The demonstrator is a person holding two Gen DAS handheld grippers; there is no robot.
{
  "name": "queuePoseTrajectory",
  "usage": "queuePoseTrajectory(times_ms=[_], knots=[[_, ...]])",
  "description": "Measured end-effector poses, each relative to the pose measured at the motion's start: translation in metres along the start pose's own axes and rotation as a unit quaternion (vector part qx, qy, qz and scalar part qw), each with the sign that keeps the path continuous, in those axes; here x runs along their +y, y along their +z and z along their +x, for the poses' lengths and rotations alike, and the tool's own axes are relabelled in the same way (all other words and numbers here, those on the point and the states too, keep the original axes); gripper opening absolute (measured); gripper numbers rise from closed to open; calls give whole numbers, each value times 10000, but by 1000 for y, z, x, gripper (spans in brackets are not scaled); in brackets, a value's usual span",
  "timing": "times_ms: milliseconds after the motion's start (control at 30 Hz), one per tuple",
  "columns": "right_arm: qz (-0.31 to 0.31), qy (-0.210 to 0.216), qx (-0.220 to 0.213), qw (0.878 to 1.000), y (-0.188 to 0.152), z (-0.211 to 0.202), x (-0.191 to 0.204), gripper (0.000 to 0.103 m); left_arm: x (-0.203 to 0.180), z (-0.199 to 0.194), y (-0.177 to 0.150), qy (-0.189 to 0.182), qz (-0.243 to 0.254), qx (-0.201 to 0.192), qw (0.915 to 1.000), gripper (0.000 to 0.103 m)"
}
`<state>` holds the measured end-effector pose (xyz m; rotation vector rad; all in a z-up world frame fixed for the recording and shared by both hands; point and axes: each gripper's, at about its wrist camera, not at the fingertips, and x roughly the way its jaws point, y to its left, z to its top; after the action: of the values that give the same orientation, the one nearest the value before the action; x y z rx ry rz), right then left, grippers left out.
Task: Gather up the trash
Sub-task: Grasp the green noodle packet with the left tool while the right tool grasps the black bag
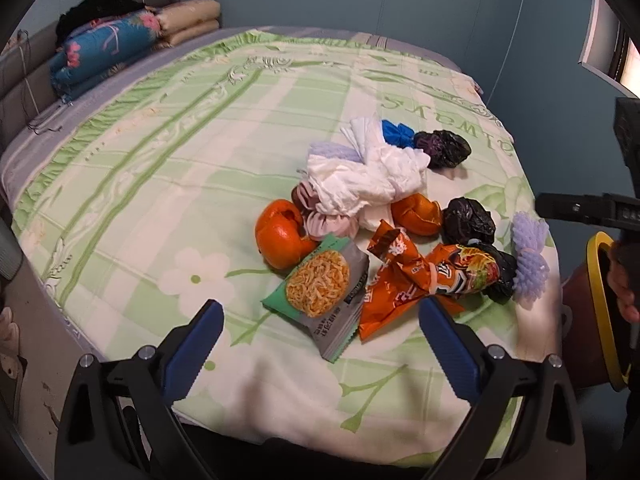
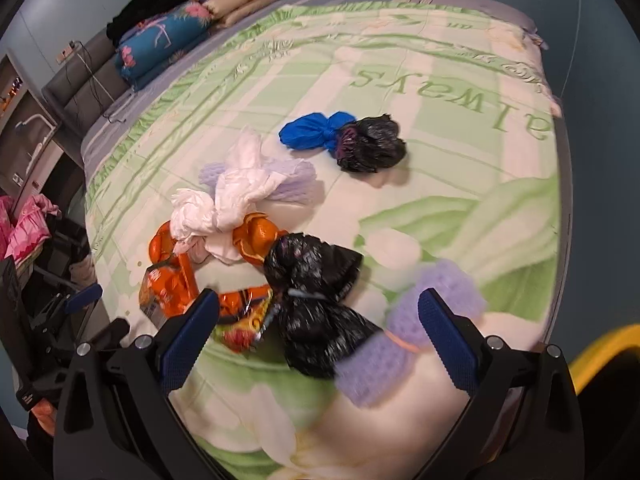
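Observation:
A heap of trash lies on the green floral bedspread. In the left wrist view my left gripper is open, just short of a green noodle packet and an orange snack wrapper. Behind them are orange peel, a white plastic bag, a black bag and a purple foam net. In the right wrist view my right gripper is open, its fingers on either side of a knotted black bag and the purple foam net. Nothing is held.
A brown bin with a yellow rim stands off the bed's right edge, a hand beside it. A blue bag and another black bag lie farther back. Folded quilts are stacked at the headboard.

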<state>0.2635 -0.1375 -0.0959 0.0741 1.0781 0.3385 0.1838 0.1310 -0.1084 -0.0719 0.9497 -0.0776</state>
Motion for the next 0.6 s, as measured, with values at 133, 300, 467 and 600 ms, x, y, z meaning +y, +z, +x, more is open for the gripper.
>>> queuePoseTrajectory(times_ms=[133,300,467,600], knots=[[-110,-73,235,9996,7,20,8,95,12,1,4,-162,14,89,9998,95],[-207,-120,397,9989,11,36,15,95,21,18,10,-452,111,355,9983,86],[-236,-136,533,9982,15,47,16,94,15,35,11,-905,391,516,9938,83],[-247,-167,657,9974,20,57,18,84,9,48,12,-1169,595,555,9898,71]])
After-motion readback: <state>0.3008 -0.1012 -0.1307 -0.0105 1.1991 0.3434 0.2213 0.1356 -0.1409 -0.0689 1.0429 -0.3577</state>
